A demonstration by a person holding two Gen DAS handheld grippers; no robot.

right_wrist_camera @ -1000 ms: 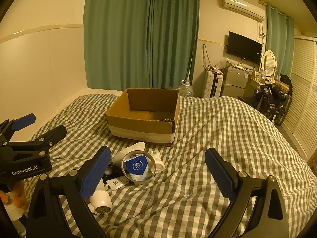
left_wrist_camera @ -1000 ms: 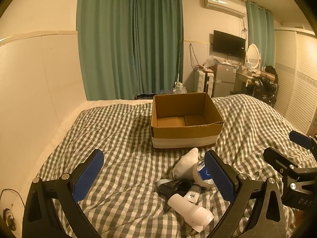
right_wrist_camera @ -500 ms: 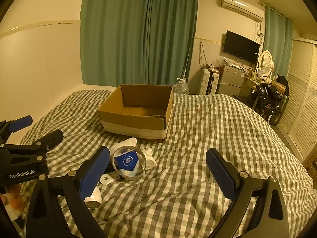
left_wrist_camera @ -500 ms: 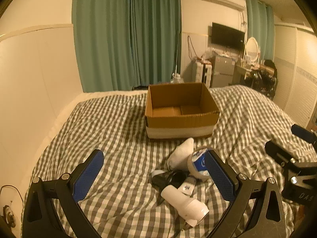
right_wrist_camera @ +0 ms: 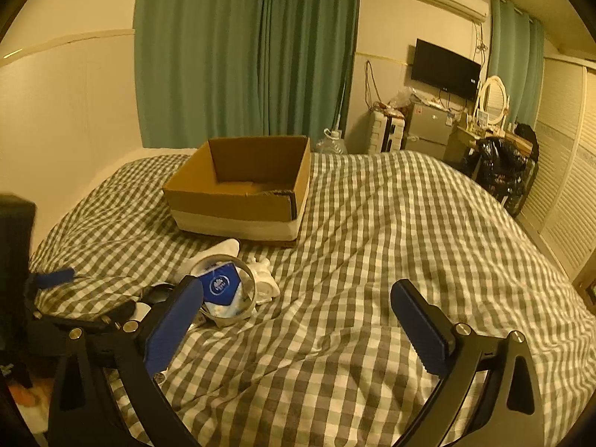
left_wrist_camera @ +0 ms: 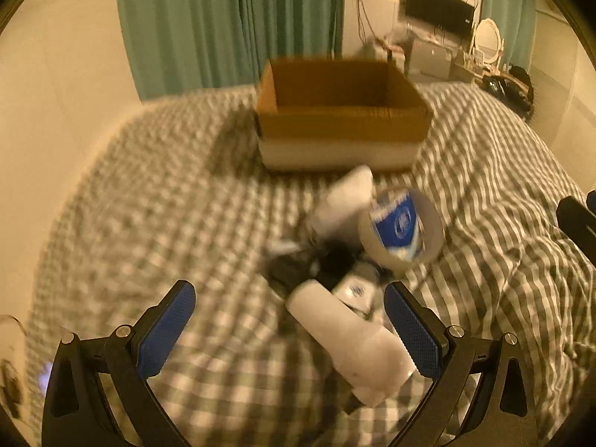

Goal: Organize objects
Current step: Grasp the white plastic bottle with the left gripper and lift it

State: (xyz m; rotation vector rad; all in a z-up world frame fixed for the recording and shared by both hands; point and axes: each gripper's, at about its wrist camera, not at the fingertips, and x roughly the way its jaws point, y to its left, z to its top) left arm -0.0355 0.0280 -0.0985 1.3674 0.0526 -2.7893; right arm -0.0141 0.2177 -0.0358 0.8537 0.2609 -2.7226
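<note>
The left gripper (left_wrist_camera: 288,329), fingers wide and empty, hangs over a white cylinder (left_wrist_camera: 350,339) at the near end of a tight pile on the bed (right_wrist_camera: 372,260), just before the empty box (right_wrist_camera: 242,190). Closing there could pinch the dark item (left_wrist_camera: 316,264) or nudge the tape roll (left_wrist_camera: 402,227) and sock (left_wrist_camera: 346,201). The right gripper (right_wrist_camera: 298,320), fingers opening over bare quilt, holds nothing.
</note>
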